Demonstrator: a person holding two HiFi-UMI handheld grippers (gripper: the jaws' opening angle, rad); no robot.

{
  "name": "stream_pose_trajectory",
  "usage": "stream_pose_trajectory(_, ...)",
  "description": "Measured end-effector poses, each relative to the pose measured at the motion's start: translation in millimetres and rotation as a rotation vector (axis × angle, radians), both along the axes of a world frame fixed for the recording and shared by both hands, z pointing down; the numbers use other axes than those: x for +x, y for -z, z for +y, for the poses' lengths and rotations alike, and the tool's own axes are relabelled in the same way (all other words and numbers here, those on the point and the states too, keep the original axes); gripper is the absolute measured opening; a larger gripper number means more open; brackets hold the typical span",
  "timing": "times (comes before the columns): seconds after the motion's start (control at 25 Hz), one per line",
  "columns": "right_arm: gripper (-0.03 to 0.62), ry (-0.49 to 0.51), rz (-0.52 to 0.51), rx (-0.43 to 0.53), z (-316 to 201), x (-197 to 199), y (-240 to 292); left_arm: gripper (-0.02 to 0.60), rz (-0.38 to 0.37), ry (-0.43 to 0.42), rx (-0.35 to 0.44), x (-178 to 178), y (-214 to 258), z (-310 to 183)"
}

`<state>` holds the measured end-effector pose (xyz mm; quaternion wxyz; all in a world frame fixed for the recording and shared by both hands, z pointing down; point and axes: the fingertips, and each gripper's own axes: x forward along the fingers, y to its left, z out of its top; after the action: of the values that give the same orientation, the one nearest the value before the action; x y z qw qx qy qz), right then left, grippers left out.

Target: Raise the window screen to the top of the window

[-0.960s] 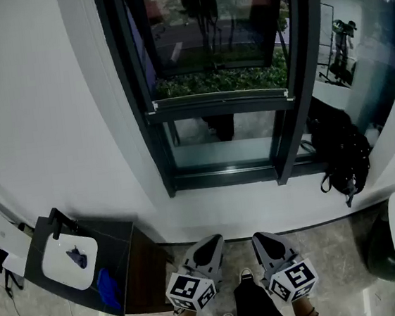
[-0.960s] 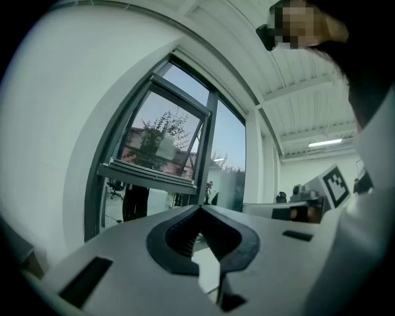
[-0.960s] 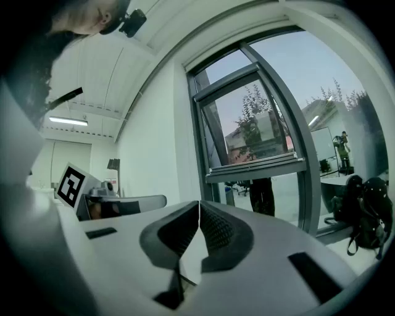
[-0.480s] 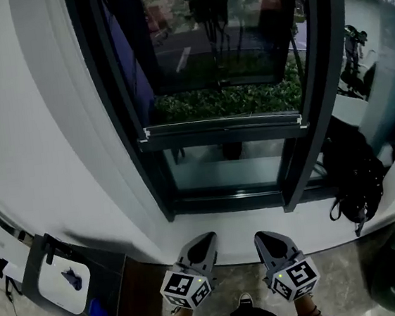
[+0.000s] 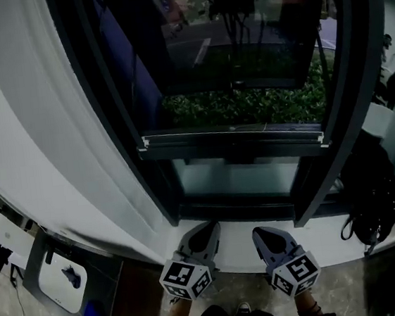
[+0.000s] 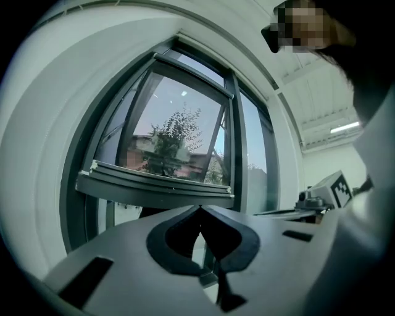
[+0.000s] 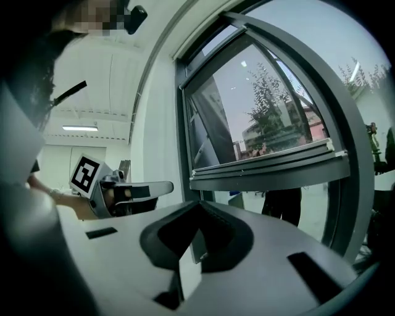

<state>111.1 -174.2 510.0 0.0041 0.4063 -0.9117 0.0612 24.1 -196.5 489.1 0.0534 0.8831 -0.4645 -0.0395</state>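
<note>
The window has a dark frame. The screen's bottom rail runs across it low down, with a glass pane below and dark screen above. The same rail shows in the left gripper view and in the right gripper view, above and beyond the jaws. My left gripper and right gripper are side by side below the white sill, apart from the rail. Both are shut with nothing in them: the left gripper and right gripper show tips that meet.
A black backpack rests by the window's lower right corner. At the lower left stands a dark side table with a white tray on it. White wall flanks the window on the left.
The window has grown larger and nearer in the head view, and the rail sits lower in the picture. Both grippers stay shut and have come up to the sill's front edge.
</note>
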Motion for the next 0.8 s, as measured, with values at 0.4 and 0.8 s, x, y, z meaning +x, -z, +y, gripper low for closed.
stream_pose_trajectory(0.4,0.011,-0.031,0.027,0.043,-86,3,29,0.002,-0.116,-0.007,0.016,-23,19,-93)
stream_pose_trajectory(0.8,0.012,-0.005,0.221,0.128,-171,-25,51,0.002,-0.515,-0.118,0.176,-40,35,-189)
